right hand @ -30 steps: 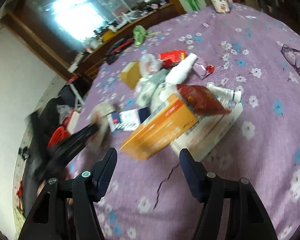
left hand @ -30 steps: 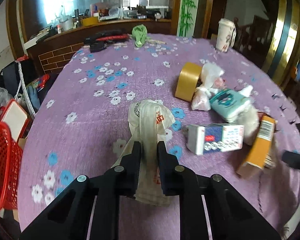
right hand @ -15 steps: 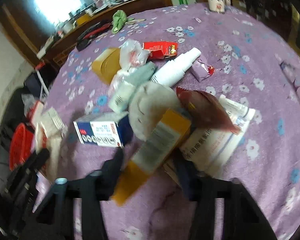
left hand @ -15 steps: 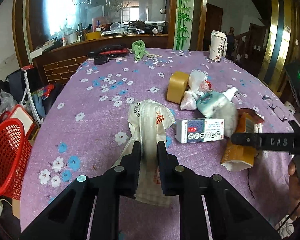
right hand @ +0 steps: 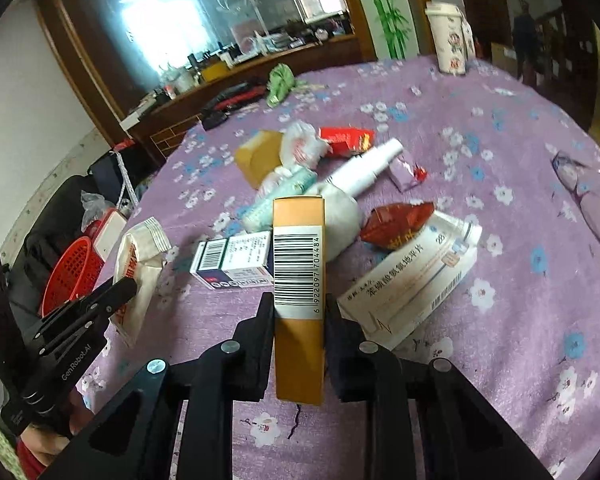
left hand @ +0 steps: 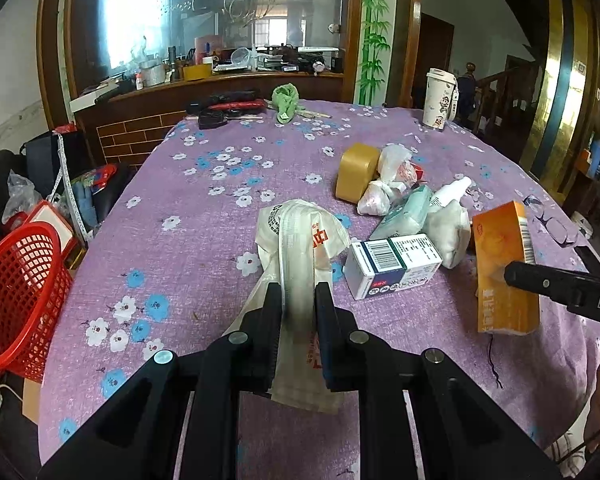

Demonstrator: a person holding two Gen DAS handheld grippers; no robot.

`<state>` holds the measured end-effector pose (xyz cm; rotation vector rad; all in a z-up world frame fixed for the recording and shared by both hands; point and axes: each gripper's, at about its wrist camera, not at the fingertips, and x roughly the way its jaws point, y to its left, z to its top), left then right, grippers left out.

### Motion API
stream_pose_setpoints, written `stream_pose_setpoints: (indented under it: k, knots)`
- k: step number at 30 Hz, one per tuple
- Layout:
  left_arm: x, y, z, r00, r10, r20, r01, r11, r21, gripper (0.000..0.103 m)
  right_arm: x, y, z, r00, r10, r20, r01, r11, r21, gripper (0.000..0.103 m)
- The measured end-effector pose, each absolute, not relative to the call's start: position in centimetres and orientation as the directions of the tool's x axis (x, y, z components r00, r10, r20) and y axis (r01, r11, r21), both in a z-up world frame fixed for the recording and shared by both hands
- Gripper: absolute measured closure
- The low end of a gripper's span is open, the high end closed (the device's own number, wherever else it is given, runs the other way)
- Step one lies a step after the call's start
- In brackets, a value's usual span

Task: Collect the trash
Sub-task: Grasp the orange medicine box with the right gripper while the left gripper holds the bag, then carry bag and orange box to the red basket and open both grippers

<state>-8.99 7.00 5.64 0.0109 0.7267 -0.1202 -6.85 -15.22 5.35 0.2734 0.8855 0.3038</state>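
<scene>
Right gripper is seen with its jaws closing on the orange carton, which is held upright between the two black fingers, barcode side facing the camera, lifted clear of the purple flowered tablecloth. Left gripper is pressed together on a crumpled white plastic bag with red print, which is pinched tight and draped over the cloth. Between the two, a blue-and-white medicine box is seen lying on its side, just beside the bag. Behind it the rest of the pile is gathered: a white pouch, a white spray bottle, a red snack wrapper resting on a flat white medicine box, and a roll of tan tape. Off the table's left edge, a red mesh basket is seen well apart from the pile.
</scene>
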Motion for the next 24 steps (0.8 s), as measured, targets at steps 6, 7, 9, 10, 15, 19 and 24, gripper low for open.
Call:
stream_pose_setpoints:
  k: [6, 7, 9, 10, 15, 19, 24]
  knots:
    - [-9.6, 6.5, 6.0, 0.750, -0.094, -0.655, 0.108, 0.994, -0.020, 0.087, -7.0, -14.8, 5.8, 0.593, 0.398, -0.700, -0.178, 0.913, 0.368, 0.079]
    - [-9.7, 6.4, 6.1, 0.751, -0.093, -0.654, 0.109, 0.994, -0.017, 0.087, -7.2, -14.7, 5.9, 0.591, 0.402, -0.699, -0.183, 0.911, 0.369, 0.079]
    - [-9.9, 6.2, 6.3, 0.755, -0.087, -0.650, 0.109, 0.994, -0.007, 0.087, -7.3, -14.4, 6.1, 0.590, 0.407, -0.697, -0.197, 0.910, 0.365, 0.079]
    - [-10.0, 6.2, 6.3, 0.755, -0.086, -0.650, 0.109, 0.994, -0.005, 0.087, -7.3, -14.3, 6.2, 0.588, 0.412, -0.696, -0.202, 0.908, 0.367, 0.079]
    - [-10.2, 6.4, 6.4, 0.755, -0.083, -0.650, 0.103, 0.995, -0.007, 0.087, -7.3, -13.4, 6.5, 0.571, 0.437, -0.695, -0.233, 0.898, 0.373, 0.079]
    - [-10.6, 6.8, 6.7, 0.757, -0.077, -0.648, 0.092, 0.996, -0.011, 0.087, -7.2, -12.2, 6.9, 0.553, 0.455, -0.698, -0.269, 0.891, 0.367, 0.079]
    - [-11.1, 8.1, 7.4, 0.767, -0.064, -0.639, 0.068, 0.998, -0.019, 0.087, -6.8, -10.0, 7.5, 0.513, 0.496, -0.700, -0.327, 0.867, 0.375, 0.078]
